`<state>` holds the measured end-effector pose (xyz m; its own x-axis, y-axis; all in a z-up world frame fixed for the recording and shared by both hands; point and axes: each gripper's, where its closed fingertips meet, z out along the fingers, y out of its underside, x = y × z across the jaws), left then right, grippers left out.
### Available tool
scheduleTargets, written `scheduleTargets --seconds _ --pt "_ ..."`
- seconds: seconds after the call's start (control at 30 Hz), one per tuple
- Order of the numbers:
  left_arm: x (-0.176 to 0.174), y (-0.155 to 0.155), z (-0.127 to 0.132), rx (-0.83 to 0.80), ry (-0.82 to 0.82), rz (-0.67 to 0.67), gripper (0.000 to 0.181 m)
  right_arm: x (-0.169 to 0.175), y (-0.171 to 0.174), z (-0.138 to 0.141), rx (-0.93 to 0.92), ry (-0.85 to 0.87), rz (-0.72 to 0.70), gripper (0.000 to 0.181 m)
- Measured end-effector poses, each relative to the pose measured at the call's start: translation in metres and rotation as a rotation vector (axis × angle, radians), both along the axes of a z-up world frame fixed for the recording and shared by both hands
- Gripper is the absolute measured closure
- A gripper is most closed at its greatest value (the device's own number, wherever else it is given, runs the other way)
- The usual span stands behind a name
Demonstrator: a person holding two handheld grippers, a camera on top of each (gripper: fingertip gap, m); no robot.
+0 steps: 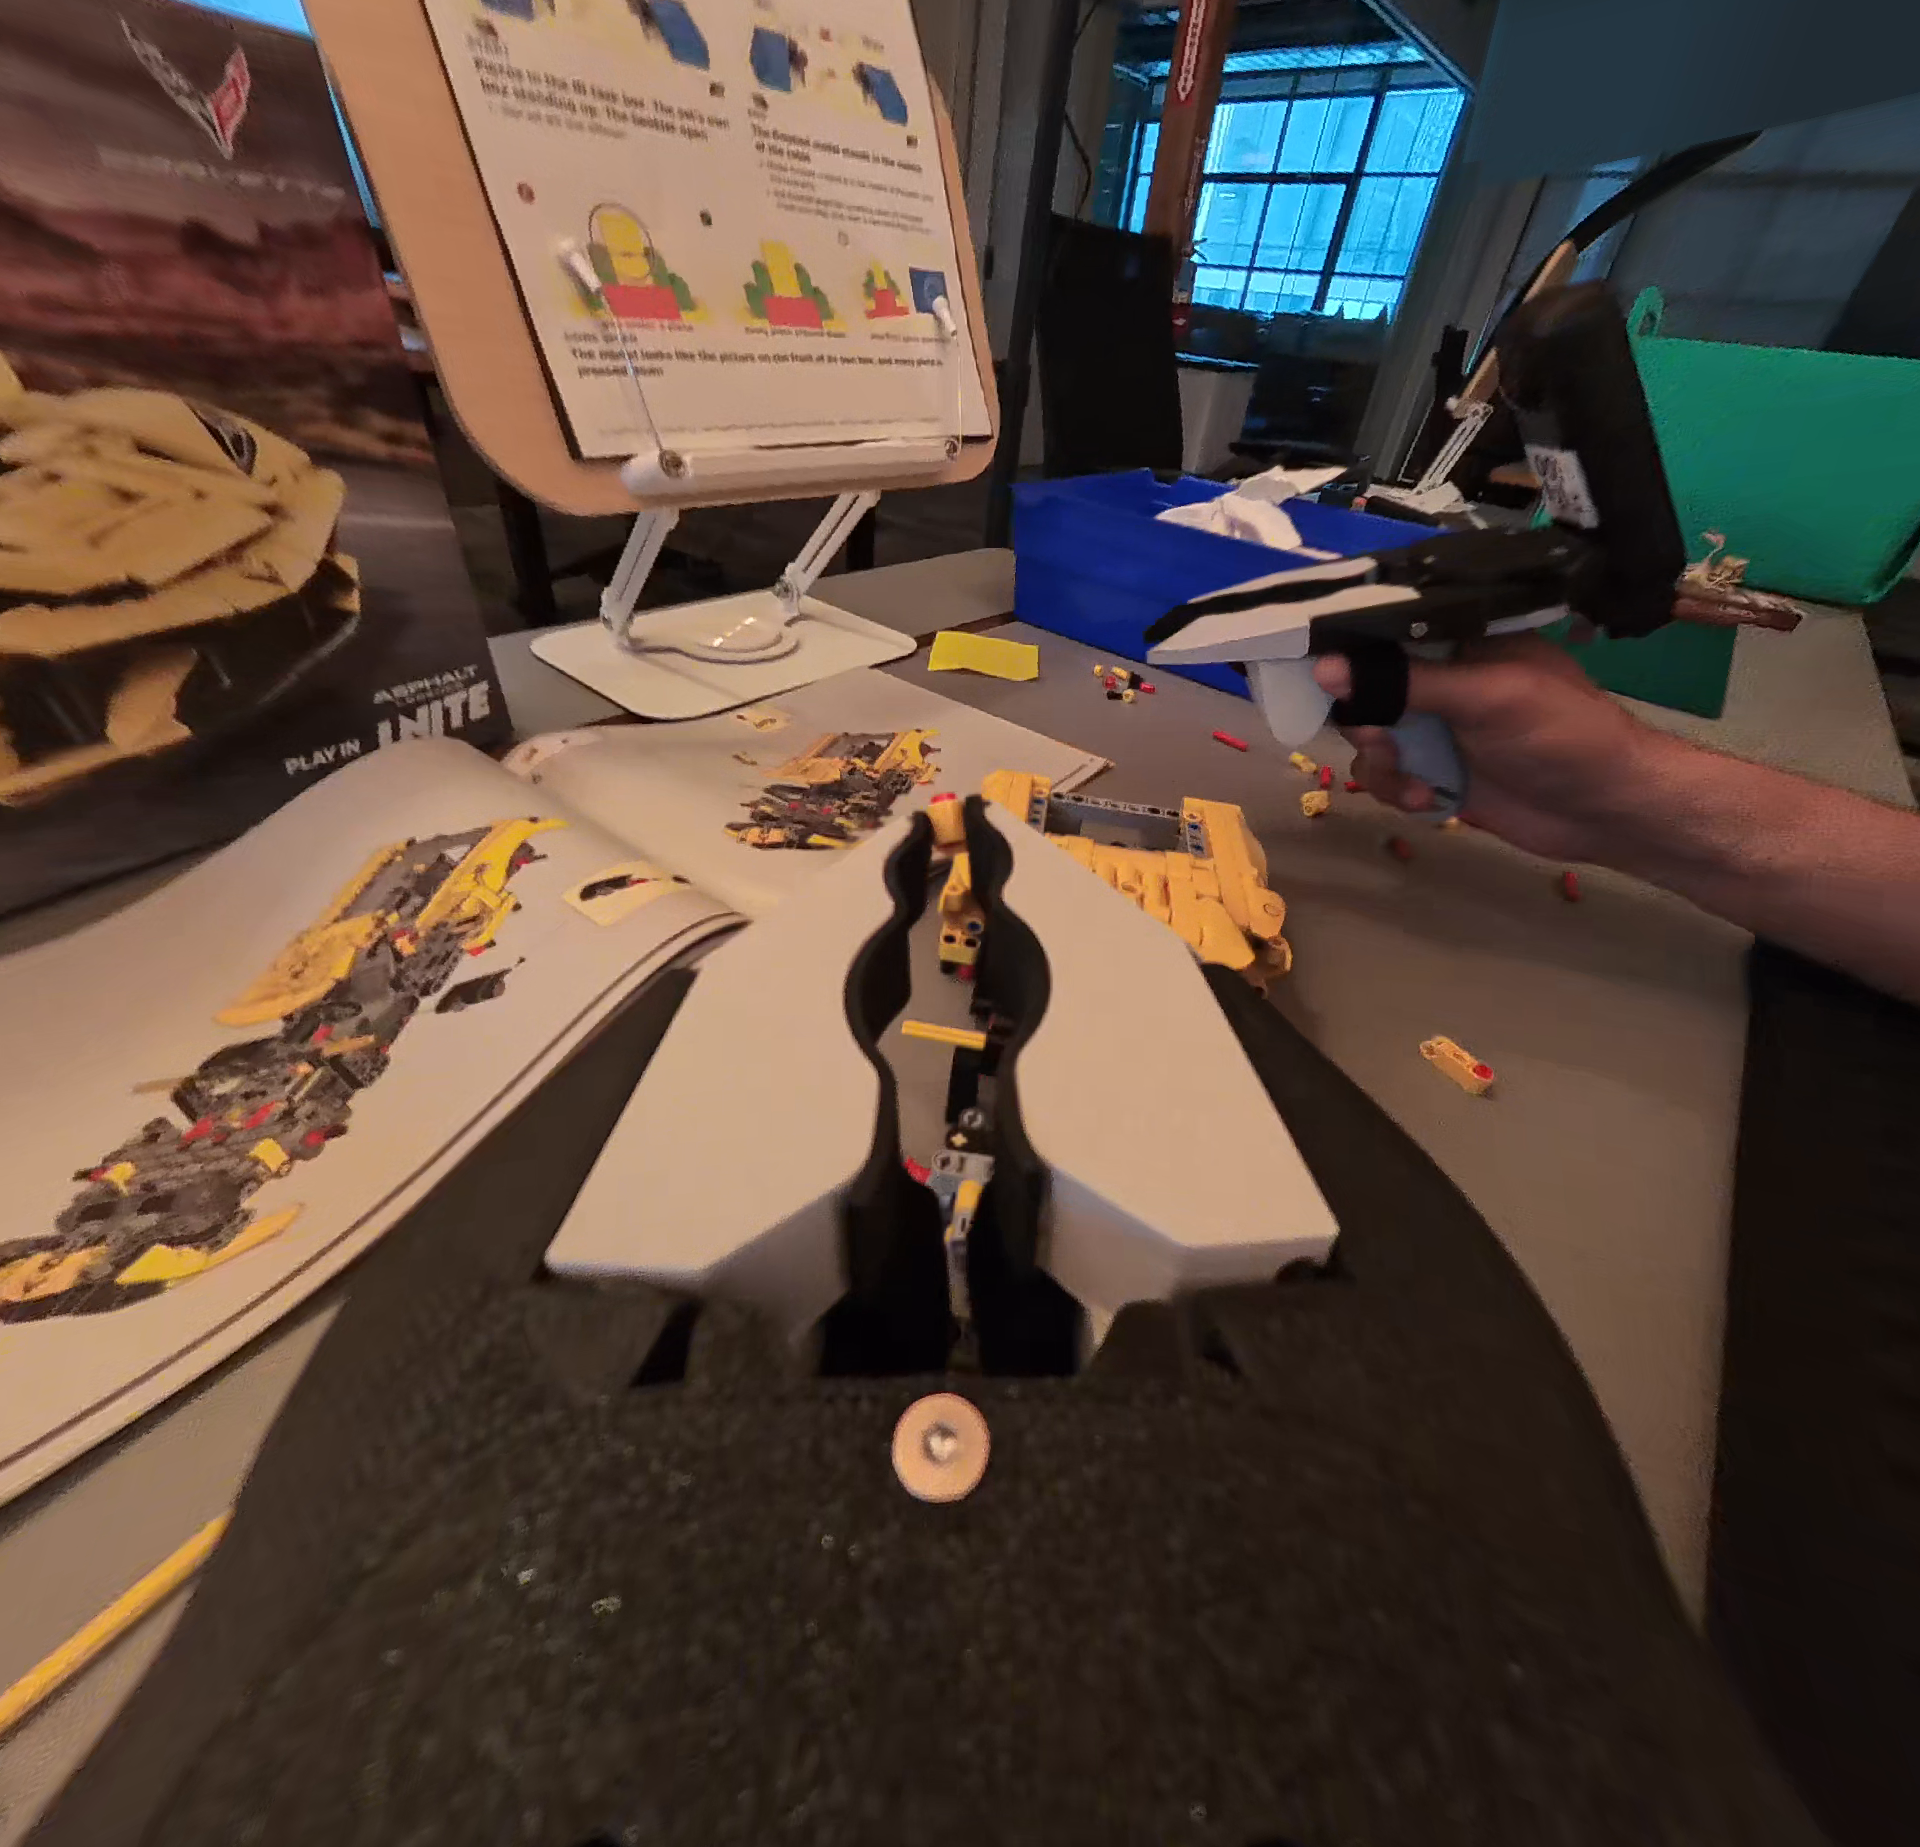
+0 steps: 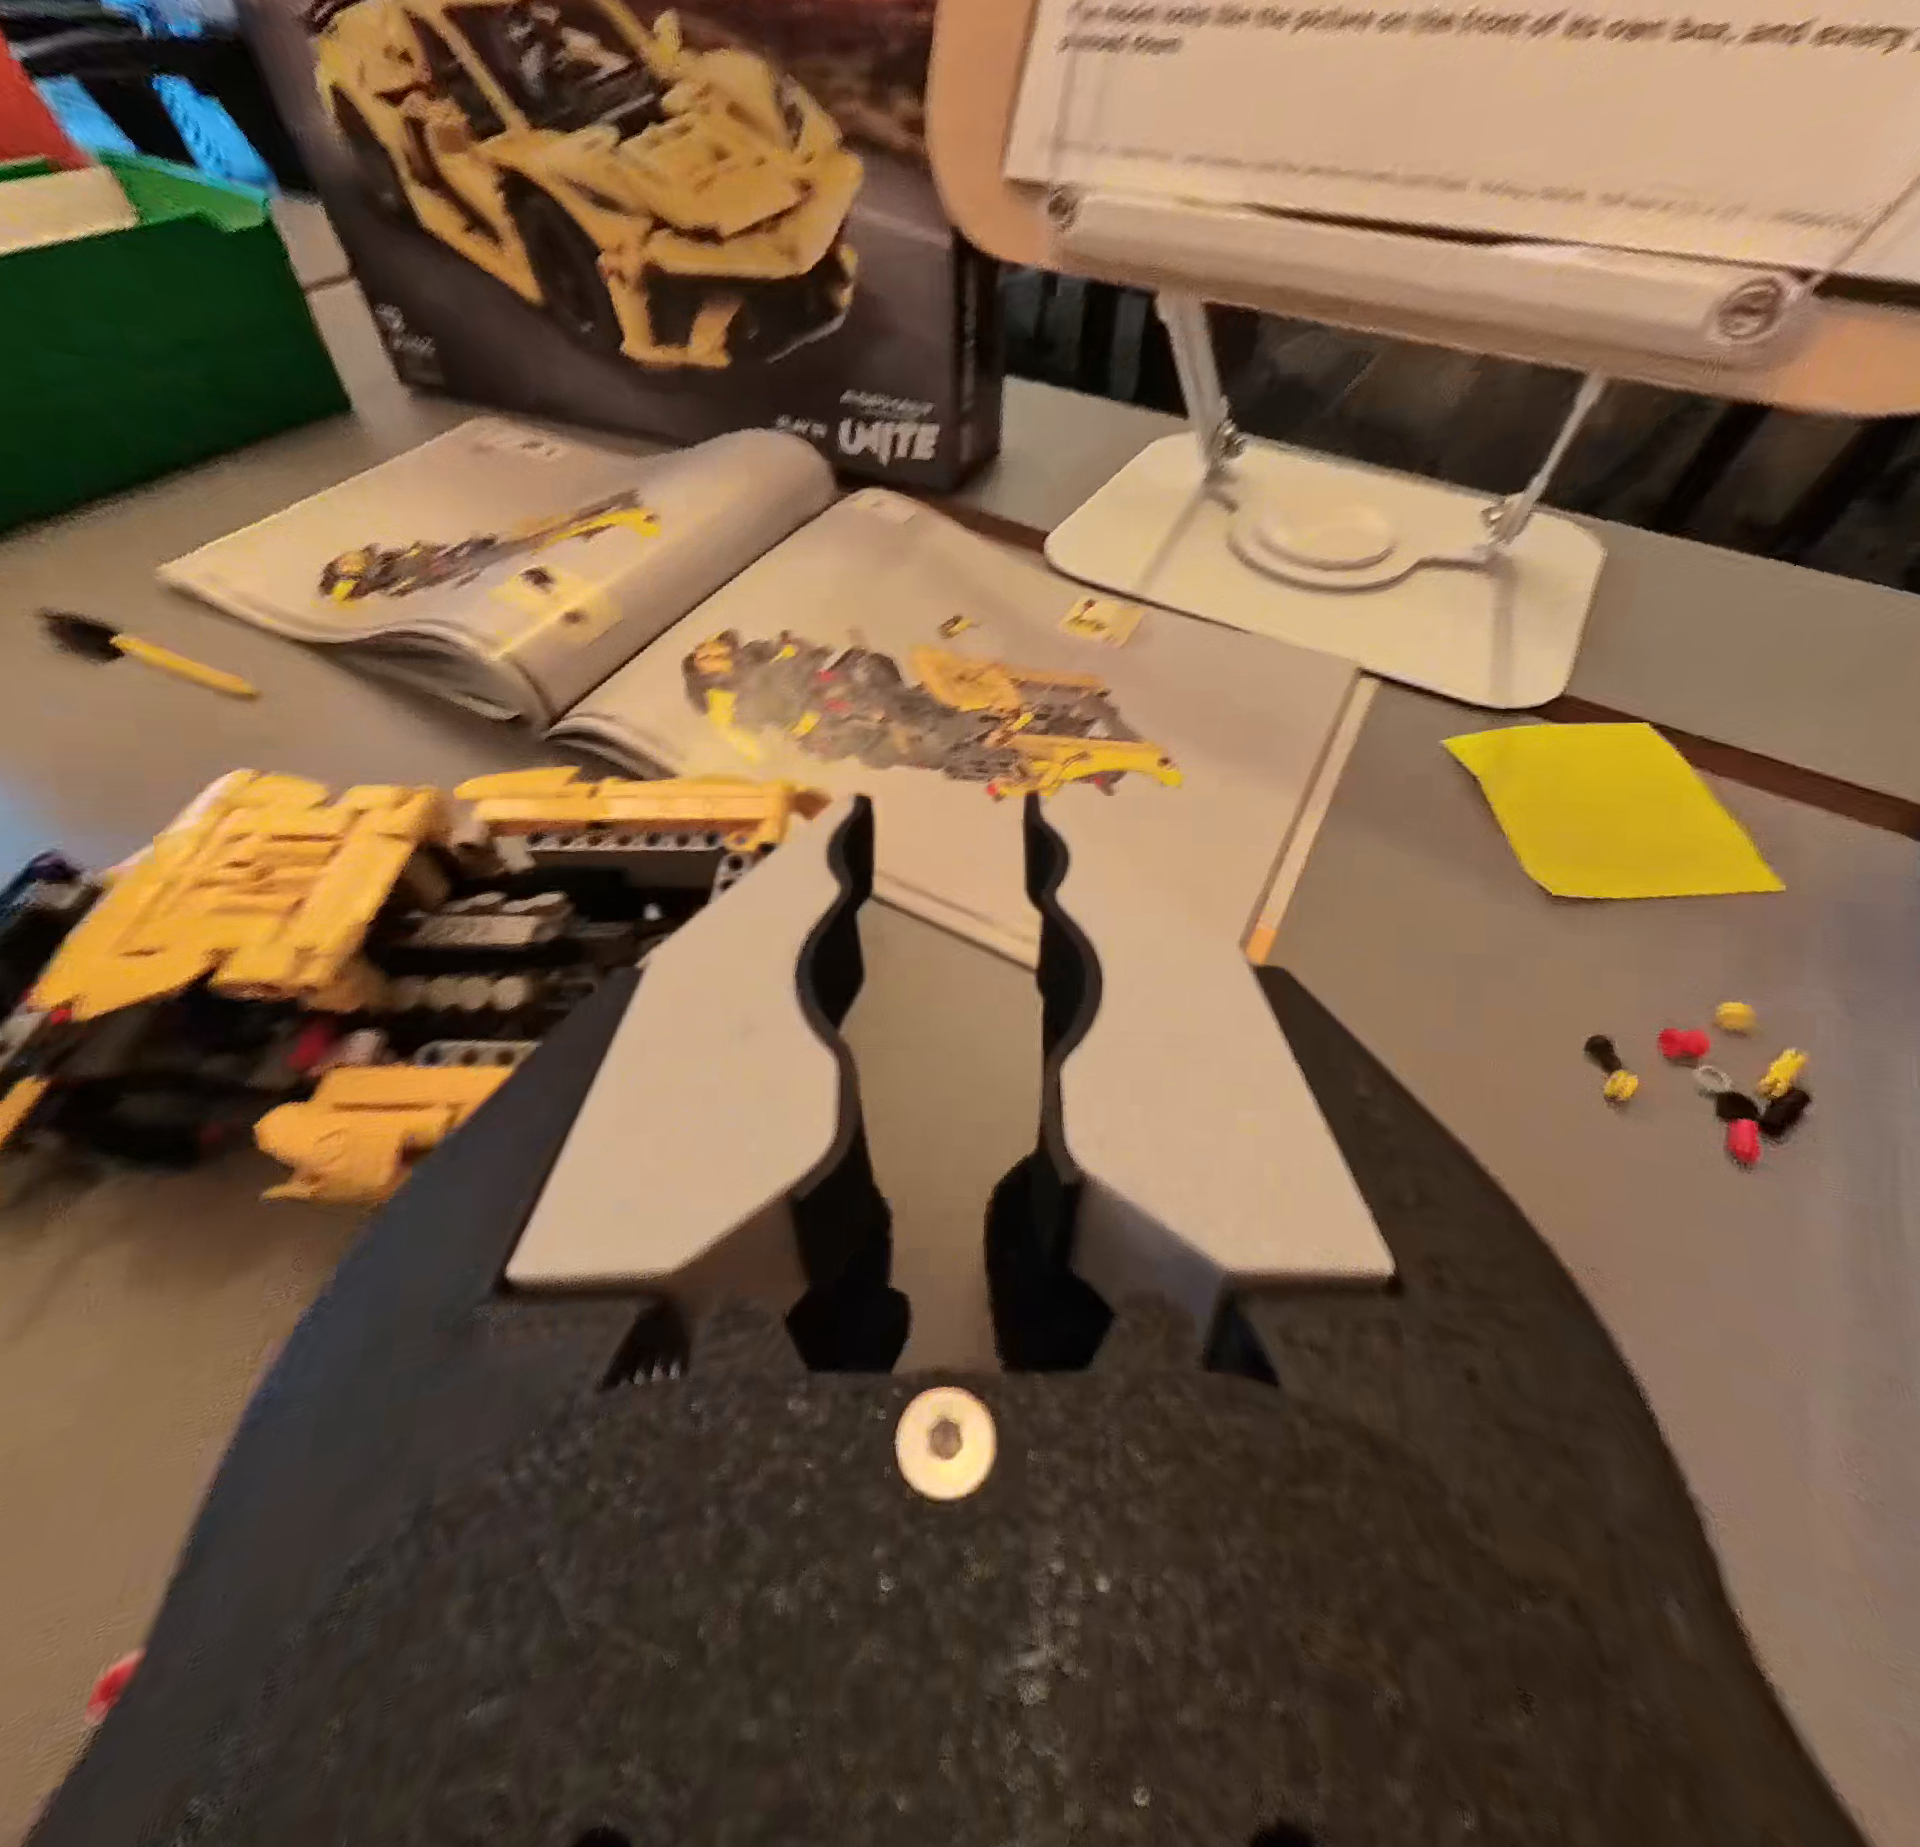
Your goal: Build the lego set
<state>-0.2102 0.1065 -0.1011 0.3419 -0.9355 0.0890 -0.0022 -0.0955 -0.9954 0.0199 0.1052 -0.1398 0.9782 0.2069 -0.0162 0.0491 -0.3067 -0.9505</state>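
My left jaws [image 1: 951, 821] are nearly together, pinching a thin strip of bricks [image 1: 964, 1049]; my right jaws [image 2: 943, 821] are spread, empty, car [image 2: 312, 945] to their left.

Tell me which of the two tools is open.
The right tool: its fingers stand apart with bare gap between. The left tool is closed on a lego assembly.

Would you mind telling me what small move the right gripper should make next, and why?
Probably swing toward the small loose pieces on the table and pick one: the right gripper is open and empty above the open booklet, while the left gripper seems already closed on the yellow car model.
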Motion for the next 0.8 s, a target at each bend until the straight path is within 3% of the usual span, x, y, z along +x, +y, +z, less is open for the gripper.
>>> scheduleTargets --seconds 0.17,0.37,0.8 --pt "0.004 0.004 -0.005 -0.017 0.001 -0.012 0.175 0.003 0.001 0.003 0.077 -0.020 -0.017 0.156" --pt "0.011 0.004 -0.019 -0.108 0.003 -0.051 0.175 -0.001 0.001 -0.010 0.030 -0.027 0.012 0.158" --pt "0.013 0.001 -0.018 -0.057 0.033 -0.050 0.175 -0.007 -0.001 -0.016 0.003 -0.052 0.039 0.162"
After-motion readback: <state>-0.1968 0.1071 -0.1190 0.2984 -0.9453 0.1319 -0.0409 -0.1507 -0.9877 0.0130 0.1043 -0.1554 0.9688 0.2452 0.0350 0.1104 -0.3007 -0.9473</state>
